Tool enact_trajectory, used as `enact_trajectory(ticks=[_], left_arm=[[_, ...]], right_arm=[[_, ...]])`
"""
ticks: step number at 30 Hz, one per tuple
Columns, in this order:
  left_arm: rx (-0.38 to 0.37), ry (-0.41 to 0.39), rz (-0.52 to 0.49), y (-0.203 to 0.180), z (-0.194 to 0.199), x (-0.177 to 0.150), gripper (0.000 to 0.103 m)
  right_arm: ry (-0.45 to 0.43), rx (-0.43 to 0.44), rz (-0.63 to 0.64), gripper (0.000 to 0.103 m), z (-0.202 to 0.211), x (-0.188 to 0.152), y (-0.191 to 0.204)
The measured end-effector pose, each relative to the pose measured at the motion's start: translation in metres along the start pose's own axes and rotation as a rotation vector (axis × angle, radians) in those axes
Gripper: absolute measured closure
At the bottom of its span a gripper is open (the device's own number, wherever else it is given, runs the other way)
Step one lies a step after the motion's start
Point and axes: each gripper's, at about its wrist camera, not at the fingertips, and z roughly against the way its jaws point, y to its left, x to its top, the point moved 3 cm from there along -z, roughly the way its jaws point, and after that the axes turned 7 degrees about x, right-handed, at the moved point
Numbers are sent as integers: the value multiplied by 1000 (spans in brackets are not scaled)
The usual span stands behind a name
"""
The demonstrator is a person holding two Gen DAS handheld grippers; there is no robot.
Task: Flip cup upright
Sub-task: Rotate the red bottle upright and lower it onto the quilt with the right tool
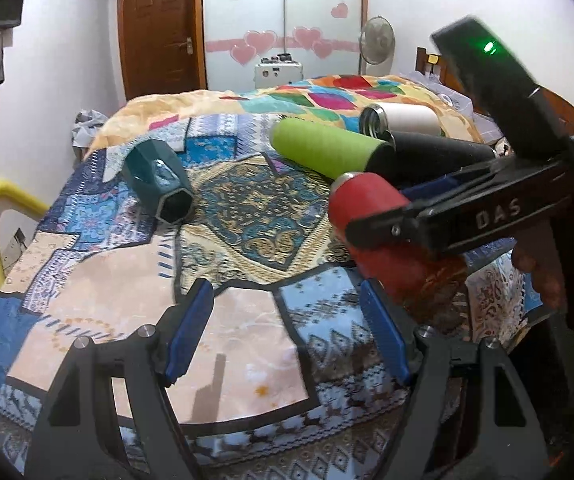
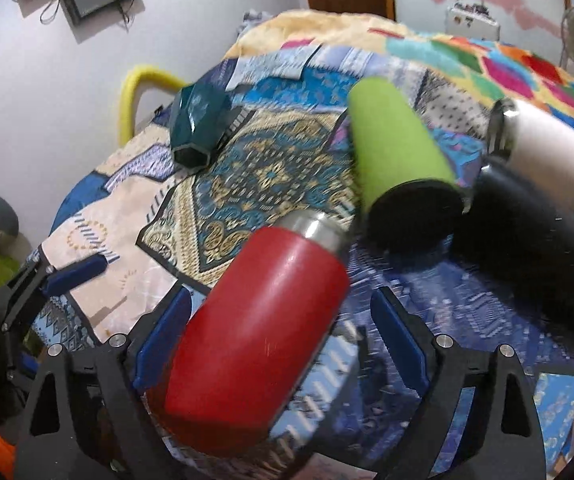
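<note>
Right gripper (image 2: 281, 340), lower centre of its own view: blue pads spread wide, red cup (image 2: 259, 332) lying between them. The left pad seems to touch the cup wall; a clear gap shows at the right pad, so no firm clamp visible. Cup is tilted, base toward the camera, steel rim pointing up and away toward frame centre; mouth faces away, contents cannot be seen. In the left wrist view the same cup (image 1: 371, 216) sits at right centre with the black gripper body crossing it. Left gripper (image 1: 287, 336), bottom of its view: fingers wide apart, nothing between them, only the patterned bedspread (image 1: 127, 300) of the bed below. Farther, centre right: green cup (image 2: 399, 140) on its side, dark end toward the camera. Just beside it, a black cup (image 2: 535, 240) lying down, right edge of frame. Beyond that, a white cup (image 2: 555, 156) on its side, steel rim to the left; its interior is too blurred to read. Upper left: teal hexagonal container (image 2: 197, 128) lying alone, open hexagonal mouth toward the camera, inside dark and seemingly empty. Far background: wooden door (image 1: 159, 28), standing fan (image 1: 377, 40).
</note>
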Motion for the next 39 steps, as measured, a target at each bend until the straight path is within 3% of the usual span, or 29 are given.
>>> enact_trajectory(ticks=[1, 3, 10, 16, 20, 30, 39], left_arm=[[-2, -3, 7, 3, 1, 1, 27], [-2, -6, 30, 11, 3, 1, 27], [11, -23, 83, 26, 7, 8, 27], [7, -45, 89, 20, 13, 21, 27], [11, -67, 93, 13, 19, 30, 18], [35, -173, 130, -2, 46, 59, 7], [35, -197, 128, -11, 46, 66, 4]], right_arm=[[6, 7, -6, 22, -2, 1, 1], [9, 2, -10, 28, -3, 2, 2], [-7, -8, 20, 42, 1, 2, 5], [-65, -16, 42, 43, 20, -6, 4], [-125, -3, 45, 43, 40, -7, 4], [-313, -63, 97, 45, 84, -1, 6], [-326, -88, 129, 45, 80, -2, 0]])
